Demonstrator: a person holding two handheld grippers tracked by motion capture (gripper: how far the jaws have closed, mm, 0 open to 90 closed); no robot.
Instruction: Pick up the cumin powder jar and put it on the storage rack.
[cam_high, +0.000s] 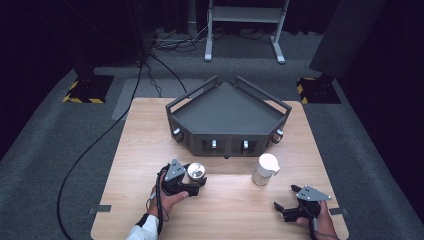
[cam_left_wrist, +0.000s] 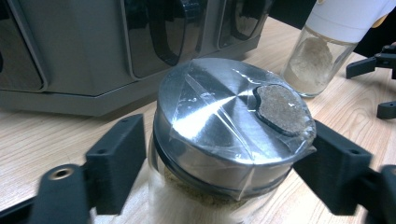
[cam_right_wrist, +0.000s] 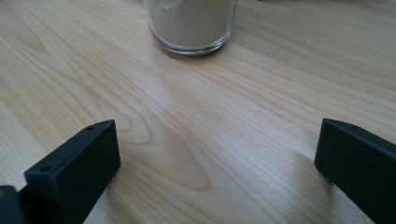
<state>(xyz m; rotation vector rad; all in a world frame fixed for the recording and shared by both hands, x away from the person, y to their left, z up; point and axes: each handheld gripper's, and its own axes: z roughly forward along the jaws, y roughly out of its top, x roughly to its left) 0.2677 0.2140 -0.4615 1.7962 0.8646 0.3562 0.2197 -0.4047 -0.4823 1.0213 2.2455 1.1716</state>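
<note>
Left gripper: jaws narrowed onto a glass jar with a steel lid, one black pad against each side just under the lid rim; grip looks made, though contact on the left pad is hard to confirm. Jar upright on the wooden table, held between the jaws, tan powder inside, clear tape across the lid and a dark round patch near its edge. In the high view, same gripper at the steel-lidded jar, hand behind it.

Right gripper: jaws wide apart, nothing between them but bare wood, touching no object. Straight ahead of it, well apart, the base of a second jar with pale powder. In the high view, right gripper low on the table, white-capped jar ahead and slightly to its left.

Beyond both grippers, a dark grey angular rack with dark openings along its front face; just behind the held jar in the left gripper view.

Count: two grippers, two jars (one steel-lidded, one white-capped), one rack, one table.
</note>
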